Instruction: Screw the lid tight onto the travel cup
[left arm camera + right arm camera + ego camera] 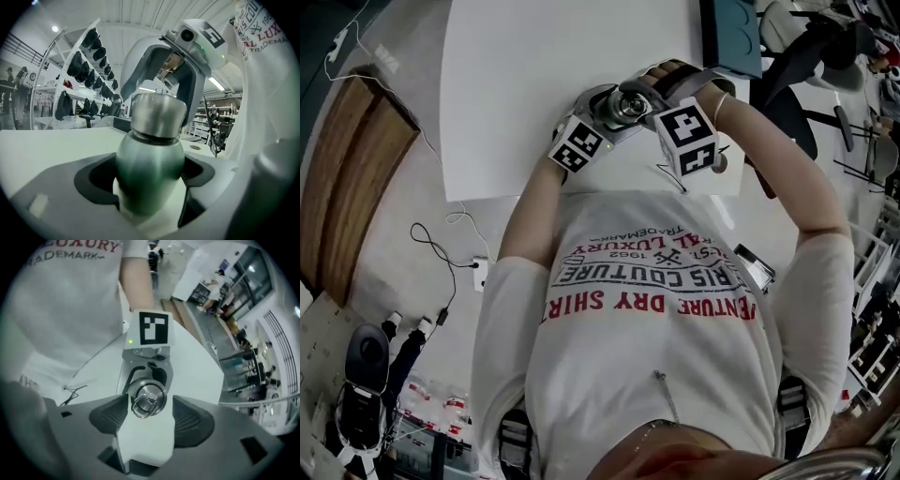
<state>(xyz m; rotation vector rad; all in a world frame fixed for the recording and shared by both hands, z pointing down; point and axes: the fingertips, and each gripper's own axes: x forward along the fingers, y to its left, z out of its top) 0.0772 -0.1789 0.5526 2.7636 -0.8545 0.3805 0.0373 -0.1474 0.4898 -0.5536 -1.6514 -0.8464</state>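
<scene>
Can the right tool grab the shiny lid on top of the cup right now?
Probably yes. The right tool points down over the lid with its jaws wide apart, one on either side, and nothing else sits between them. The left tool grips the cup below the lid.

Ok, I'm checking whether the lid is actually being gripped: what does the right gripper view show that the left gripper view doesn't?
Only the right gripper view: the lid from above, its ring on top, standing unclamped between the right gripper's open jaws. Only the left gripper view: the travel cup's green body, clamped by the left gripper. Both: the silver lid, and the opposite gripper beyond it.
</scene>
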